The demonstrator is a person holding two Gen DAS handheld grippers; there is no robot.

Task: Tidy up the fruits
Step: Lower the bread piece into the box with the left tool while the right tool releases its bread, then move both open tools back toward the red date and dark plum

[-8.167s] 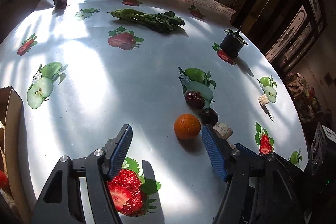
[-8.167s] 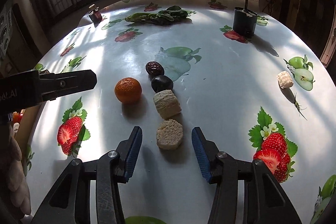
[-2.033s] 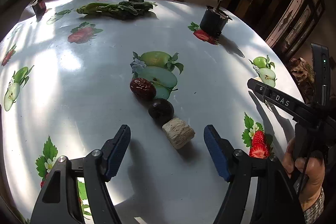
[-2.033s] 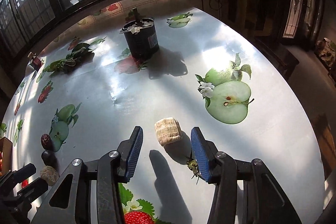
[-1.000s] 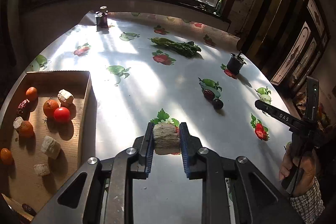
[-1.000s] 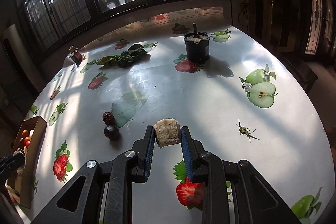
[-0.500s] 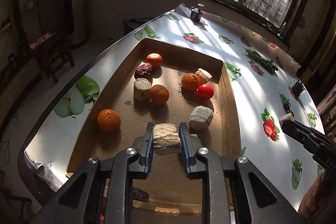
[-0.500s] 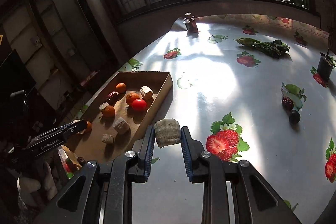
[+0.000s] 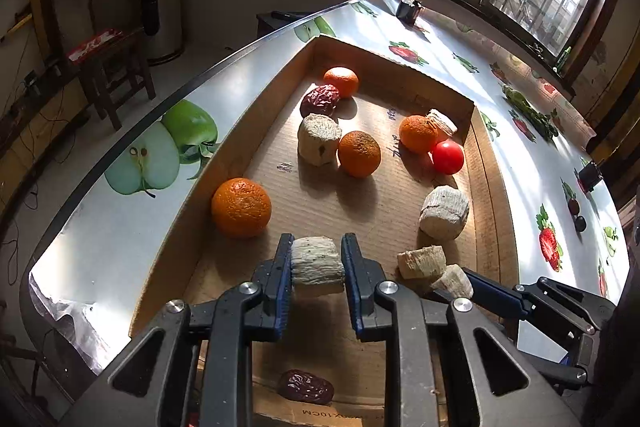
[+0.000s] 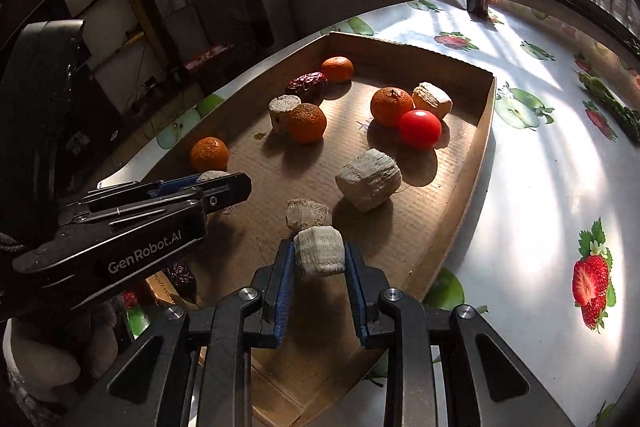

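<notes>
My left gripper (image 9: 317,263) is clenched on a pale, fibrous cylindrical chunk (image 9: 317,261), held just above the floor of the shallow brown cardboard tray (image 9: 486,163) near its front edge. My right gripper (image 10: 319,261) grips a second pale ribbed chunk (image 10: 319,251) over the tray's near right part, just beside a small beige piece (image 10: 308,213) lying there. Both chunks look light, dry and rough, stiff enough to pinch across their curved sides without slipping, though the fibres may crumble if I squeeze hard. The tray sits on the fruit-printed worktop (image 10: 532,163) and holds several orange mandarins (image 9: 241,201), a red tomato (image 9: 447,157), a wrinkled dark-red date (image 9: 319,99) and more pale chunks (image 9: 444,212).
</notes>
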